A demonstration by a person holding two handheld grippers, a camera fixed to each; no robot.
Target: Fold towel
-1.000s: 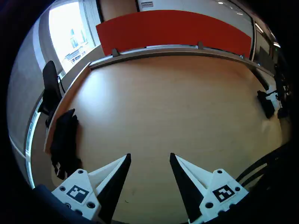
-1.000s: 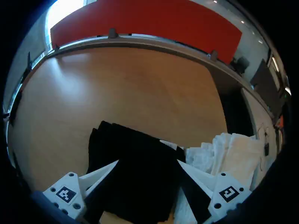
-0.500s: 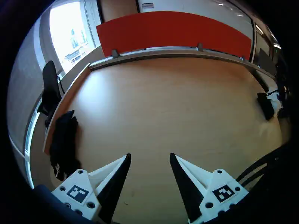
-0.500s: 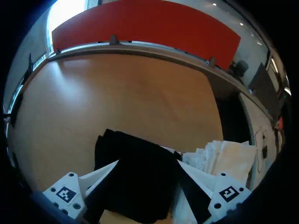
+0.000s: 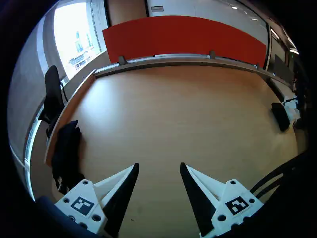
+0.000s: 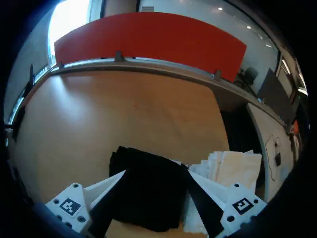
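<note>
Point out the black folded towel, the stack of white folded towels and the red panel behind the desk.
Black folded towel [image 6: 148,190]: right gripper view, middle of its top face.
Stack of white folded towels [image 6: 235,170]: right gripper view, top towel's face.
Red panel [image 6: 150,37]: right gripper view, centre of its front.

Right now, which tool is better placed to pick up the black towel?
Right. The right tool is open with the black towel lying between its fingers, white towels beside it. The left tool is open over bare table.
</note>
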